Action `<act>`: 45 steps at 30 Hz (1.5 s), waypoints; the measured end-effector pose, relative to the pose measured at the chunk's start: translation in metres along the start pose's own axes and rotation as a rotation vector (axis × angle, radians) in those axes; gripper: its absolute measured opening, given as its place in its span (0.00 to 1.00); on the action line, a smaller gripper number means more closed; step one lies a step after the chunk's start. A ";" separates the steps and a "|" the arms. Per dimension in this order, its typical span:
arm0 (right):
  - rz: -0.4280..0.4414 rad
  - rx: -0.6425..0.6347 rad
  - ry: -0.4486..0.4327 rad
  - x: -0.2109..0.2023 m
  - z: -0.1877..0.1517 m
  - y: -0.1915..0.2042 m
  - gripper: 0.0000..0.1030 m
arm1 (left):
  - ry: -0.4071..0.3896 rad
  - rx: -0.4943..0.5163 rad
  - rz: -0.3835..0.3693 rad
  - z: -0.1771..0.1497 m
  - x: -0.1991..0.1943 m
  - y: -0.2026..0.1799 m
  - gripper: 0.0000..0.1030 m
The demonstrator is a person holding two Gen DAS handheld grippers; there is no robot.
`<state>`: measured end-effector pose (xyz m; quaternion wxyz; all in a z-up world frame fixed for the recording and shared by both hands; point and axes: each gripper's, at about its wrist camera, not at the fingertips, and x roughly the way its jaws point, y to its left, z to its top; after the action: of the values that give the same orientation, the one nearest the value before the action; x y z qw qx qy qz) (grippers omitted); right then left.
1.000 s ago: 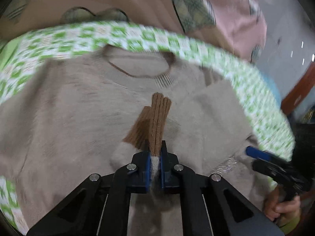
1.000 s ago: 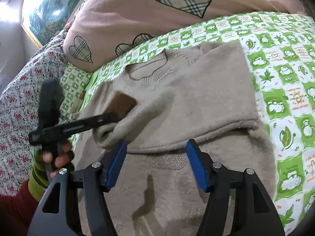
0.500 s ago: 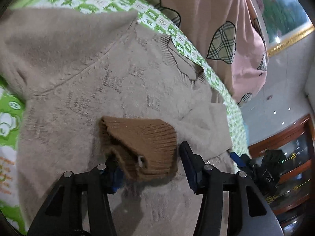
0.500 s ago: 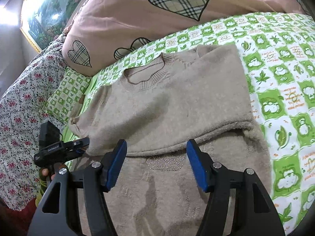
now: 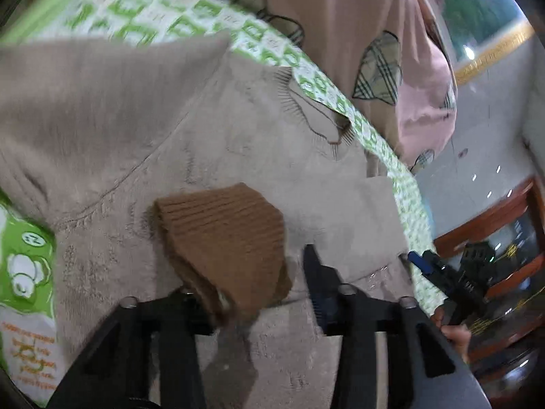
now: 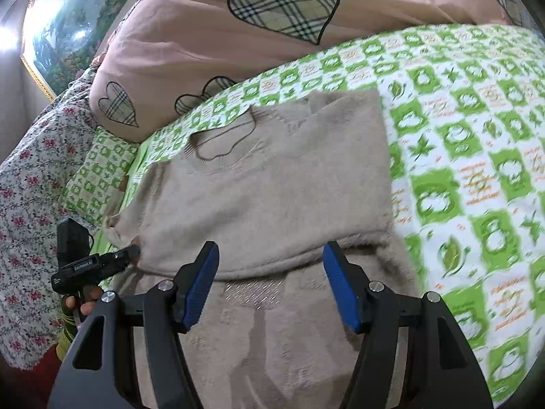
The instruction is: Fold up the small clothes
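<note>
Beige sweater flat on bed. Brown cuff lies on sweater chest, between parted left claw jaws, just released. Right claw open, empty, above sweater hem. Risk: left claw withdrawal snags cuff, undoing sleeve fold.

The brown cuff hides the left gripper's left fingers; the sheet is blurred.

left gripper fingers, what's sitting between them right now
The brown ribbed cuff of the beige sweater lies between the left gripper's fingers, seen in the left wrist view. The fingers have just opened and stand apart, not clamped on it.
</note>
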<state>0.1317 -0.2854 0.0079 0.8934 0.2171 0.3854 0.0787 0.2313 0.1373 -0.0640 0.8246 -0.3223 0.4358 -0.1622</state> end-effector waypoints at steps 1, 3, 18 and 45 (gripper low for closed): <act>-0.013 -0.001 -0.010 -0.002 0.003 -0.002 0.63 | -0.006 -0.014 -0.013 0.004 0.000 0.003 0.43; -0.054 0.003 -0.029 -0.007 0.013 -0.007 0.63 | -0.025 -0.020 0.002 0.009 -0.001 0.006 0.40; -0.311 -0.087 0.068 0.045 0.065 -0.025 0.08 | -0.218 0.196 0.236 0.028 -0.029 -0.036 0.04; -0.121 -0.080 0.051 0.023 0.013 0.027 0.52 | -0.247 0.085 0.458 0.022 -0.115 0.024 0.55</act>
<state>0.1582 -0.2589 0.0127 0.8943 0.1556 0.4171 0.0456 0.1838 0.2262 -0.0007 0.8996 -0.1975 0.3860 0.0512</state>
